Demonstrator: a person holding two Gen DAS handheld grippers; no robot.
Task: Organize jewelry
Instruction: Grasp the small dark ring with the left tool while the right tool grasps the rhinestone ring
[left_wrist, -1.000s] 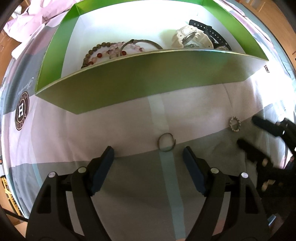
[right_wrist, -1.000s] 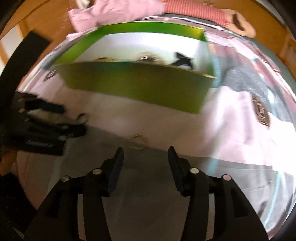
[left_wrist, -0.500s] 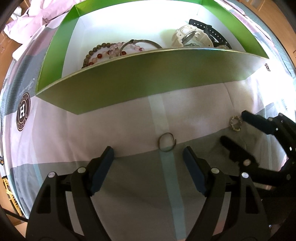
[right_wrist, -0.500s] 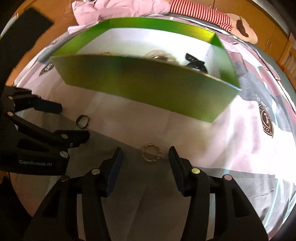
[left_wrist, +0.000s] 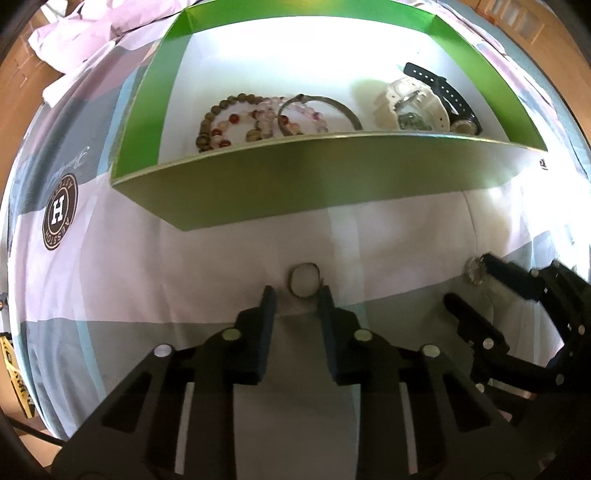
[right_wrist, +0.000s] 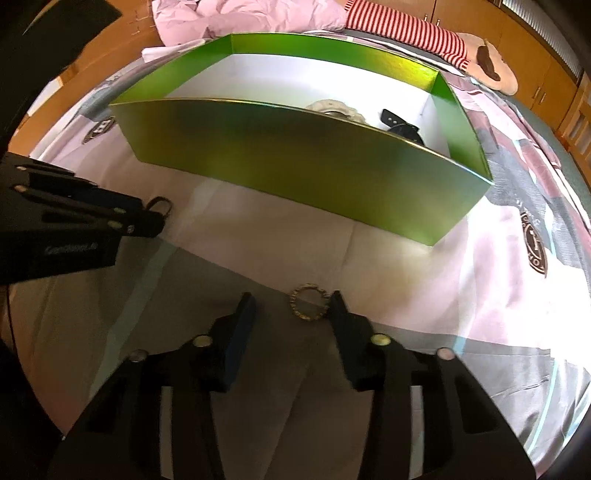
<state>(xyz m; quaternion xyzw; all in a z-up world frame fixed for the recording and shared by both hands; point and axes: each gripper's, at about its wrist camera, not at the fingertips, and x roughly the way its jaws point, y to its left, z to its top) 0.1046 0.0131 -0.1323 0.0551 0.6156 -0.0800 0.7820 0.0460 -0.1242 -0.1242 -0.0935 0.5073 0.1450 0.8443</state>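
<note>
A thin dark metal ring (left_wrist: 303, 283) lies on the bedspread, close to the green box (left_wrist: 332, 173). My left gripper (left_wrist: 296, 295) points down over it. Its jaws are closing, the ring sits at the tips, and a gap still shows at the left pad. A sparkly gold ring (right_wrist: 308, 306) lies between the tips of my right gripper (right_wrist: 291, 304). Those jaws are closing too, with room left on the left side. From the right wrist, the left gripper (right_wrist: 151, 216) reaches the dark ring (right_wrist: 161, 206). The box holds bead bracelets (left_wrist: 236, 122), a bangle (left_wrist: 321, 107) and watches (left_wrist: 406, 103).
The box's tall near wall (right_wrist: 295, 158) stands between both rings and its white floor. The bedspread carries round H logos (left_wrist: 59, 214). Pink bedding (right_wrist: 258, 14) and a striped plush toy (right_wrist: 406, 33) lie behind the box, with wooden cabinets (right_wrist: 554, 74) at the far right.
The left jaws have narrowed from wide open to just around the dark ring. The right gripper has slid up to the sparkly ring and its jaws have narrowed.
</note>
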